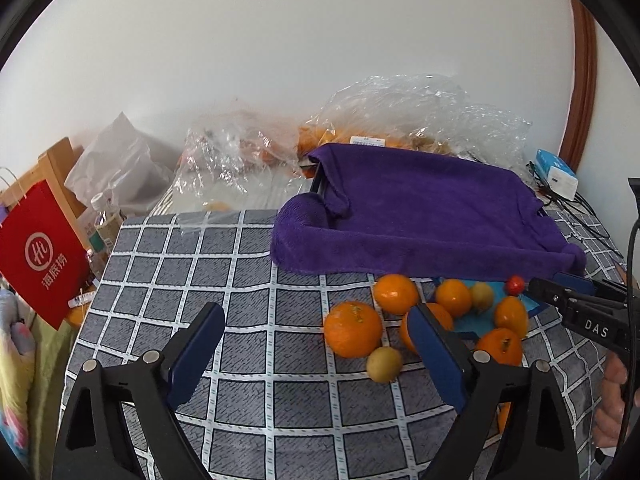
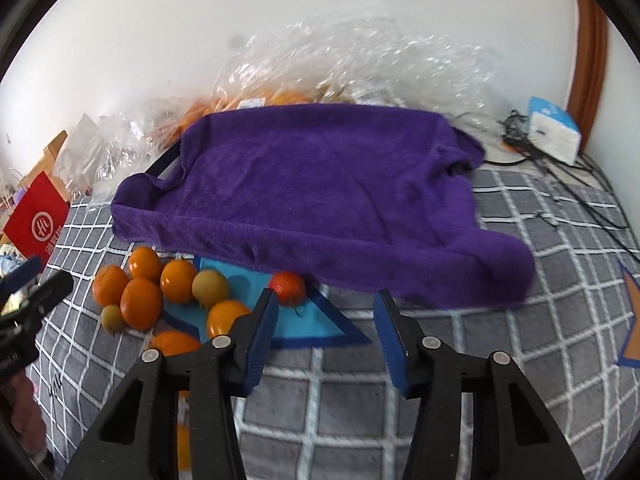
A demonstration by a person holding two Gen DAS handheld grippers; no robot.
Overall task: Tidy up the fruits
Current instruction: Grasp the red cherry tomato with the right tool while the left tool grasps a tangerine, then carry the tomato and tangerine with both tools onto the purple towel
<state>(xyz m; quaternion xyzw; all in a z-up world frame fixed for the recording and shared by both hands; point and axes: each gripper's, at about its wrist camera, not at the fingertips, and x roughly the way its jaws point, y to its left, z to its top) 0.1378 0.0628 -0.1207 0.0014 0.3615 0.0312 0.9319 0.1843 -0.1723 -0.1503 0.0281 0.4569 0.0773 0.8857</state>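
The left tongs (image 1: 316,332) stood wide apart and empty above the grid-patterned cloth (image 1: 248,404) on the bench, their right finger (image 1: 436,356) hiding part of one orange (image 1: 442,314) in the left wrist view. The right tongs (image 2: 326,322) were likewise spread wide with nothing between them; their left finger cut off the lower edge of another orange (image 2: 226,318), and a further orange (image 2: 174,342) was half hidden behind the frame.

The fruits lay loose in a cluster on the cloth, near the front edge of the purple towel (image 2: 320,184): the large orange (image 1: 352,328), a small yellow-green fruit (image 1: 384,363) touching it, and a small red fruit (image 2: 287,287) at the right end of the group, resting on a blue patch (image 2: 308,320). The towel was draped over a dark tray-like frame (image 1: 316,182), so what it held could not be made out.

Further back, crumpled clear plastic bags (image 1: 384,116) against the wall held orange shapes too blurred to name. Only the right wrist view showed an orange star (image 2: 630,320) on the cloth at far right; only the left showed a plastic bottle (image 1: 105,220) beside the red paper bag (image 1: 42,256) at far left
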